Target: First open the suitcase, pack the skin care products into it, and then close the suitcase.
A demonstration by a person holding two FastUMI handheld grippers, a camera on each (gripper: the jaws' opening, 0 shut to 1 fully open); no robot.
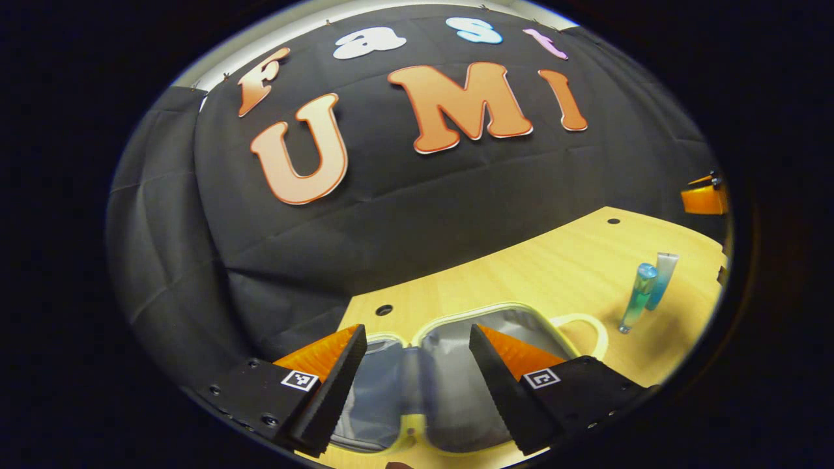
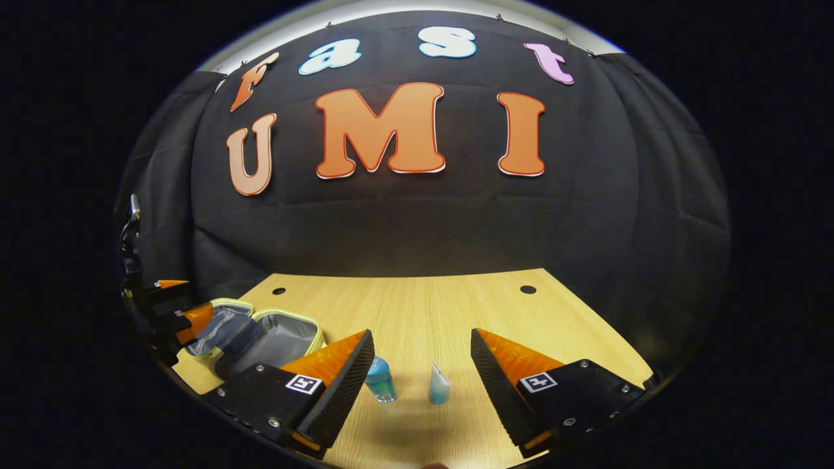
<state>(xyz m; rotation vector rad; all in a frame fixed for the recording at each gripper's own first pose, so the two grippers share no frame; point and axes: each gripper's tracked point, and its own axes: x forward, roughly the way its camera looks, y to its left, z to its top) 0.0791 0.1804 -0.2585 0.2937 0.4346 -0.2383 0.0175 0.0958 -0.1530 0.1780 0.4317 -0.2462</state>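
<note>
The small suitcase lies open on the wooden table, grey lining and pale yellow rim showing; my left gripper hovers open just above it. Right of it stand a blue-green bottle and a pale blue tube, close together. In the right gripper view the bottle and the tube stand upright between and just beyond my open right gripper. The open suitcase sits to its left, with the left gripper over its far half.
The wooden table has small round holes near its back edge. Black cloth closes the booth behind and at both sides. An orange finger of the right gripper shows at the right edge of the left gripper view.
</note>
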